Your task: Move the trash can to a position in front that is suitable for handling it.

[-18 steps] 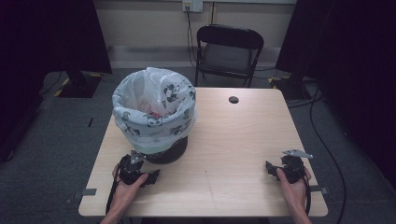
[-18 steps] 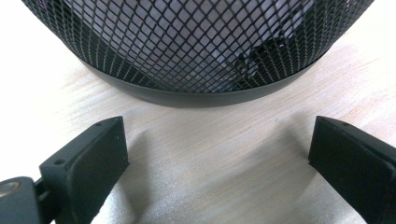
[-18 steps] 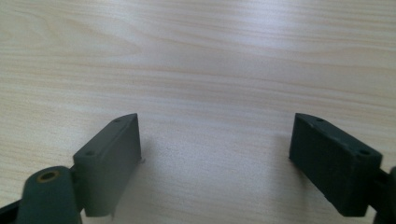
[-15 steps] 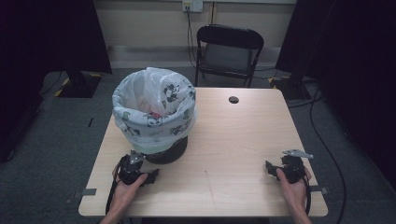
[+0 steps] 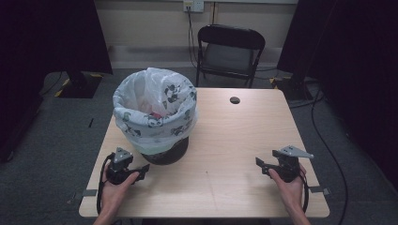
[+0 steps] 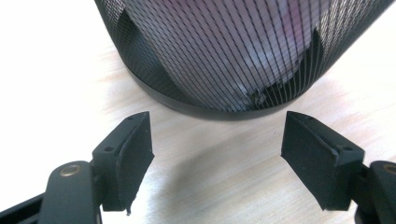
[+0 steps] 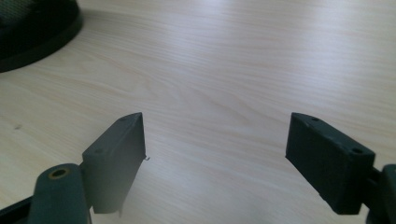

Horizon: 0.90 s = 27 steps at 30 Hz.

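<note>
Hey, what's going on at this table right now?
A person sits at a wooden table with a gripper in each hand. The left gripper is open and points at the base of a black mesh bin, close to it but not touching. The bin is lined with a white patterned bag. The right gripper is also open, holding nothing, over bare tabletop at the other side. Nothing is gripped yet.

black wire-mesh metal bin (image 6: 224,51), thin glossy plastic liner (image 5: 155,110), matt pale wood-grain table (image 5: 234,140).
</note>
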Available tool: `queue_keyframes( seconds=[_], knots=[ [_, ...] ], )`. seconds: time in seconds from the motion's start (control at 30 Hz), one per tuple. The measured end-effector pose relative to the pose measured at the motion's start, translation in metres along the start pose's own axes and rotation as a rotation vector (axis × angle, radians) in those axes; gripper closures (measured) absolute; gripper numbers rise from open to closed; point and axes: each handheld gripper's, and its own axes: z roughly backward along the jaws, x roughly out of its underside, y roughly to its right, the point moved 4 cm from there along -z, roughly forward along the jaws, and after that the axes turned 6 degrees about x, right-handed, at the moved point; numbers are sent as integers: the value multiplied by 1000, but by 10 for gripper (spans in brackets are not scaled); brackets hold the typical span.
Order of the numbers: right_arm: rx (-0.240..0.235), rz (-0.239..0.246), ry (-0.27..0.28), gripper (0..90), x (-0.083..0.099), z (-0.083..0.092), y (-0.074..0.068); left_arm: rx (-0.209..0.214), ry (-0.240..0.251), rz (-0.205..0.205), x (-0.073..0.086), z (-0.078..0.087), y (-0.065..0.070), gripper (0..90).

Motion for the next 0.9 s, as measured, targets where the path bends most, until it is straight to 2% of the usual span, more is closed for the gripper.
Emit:
queue_keyframes(
  seconds=[0.07,0.13,0.17,0.23,0.3,0.37,0.43,0.53,0.63,0.7,0.77,0.8,0.83,0.87,0.9],
  knots=[
    [-37,9,12,209,-6,-1,-8,-9,24,6,-4,5,-4,251],
    [-64,15,23,230,-13,-3,-17,8,37,12,-8,9,-7,251],
    [-64,15,23,230,-13,-3,-17,8,37,12,-8,9,-7,253],
    [-94,29,29,278,-18,-6,-27,-26,46,12,-12,13,-13,273],
    [-114,48,48,307,-24,-9,-37,-15,56,38,-13,15,-17,286],
    [-150,40,68,341,-32,-12,-46,-23,58,35,-14,17,-22,286],
    [-162,46,67,356,-40,-17,-53,-29,71,40,-16,20,-27,286],
    [-184,49,75,398,-57,-27,-64,-32,98,52,-21,26,-34,282],
    [-212,44,78,402,-74,-37,-73,-42,115,68,-27,30,-43,277],
    [-222,45,92,413,-87,-43,-79,-44,128,54,-31,32,-50,274],
    [-238,54,107,432,-100,-49,-85,-50,141,54,-36,34,-57,274],
    [-242,54,111,432,-106,-52,-88,-40,142,61,-38,35,-60,273],
    [-248,53,112,438,-112,-56,-91,-64,131,54,-41,36,-62,272],
    [-252,54,119,445,-118,-60,-95,-70,140,41,-43,38,-61,262],
    [-255,56,123,438,-123,-63,-98,-48,157,37,-45,40,-60,255]
  ],
)
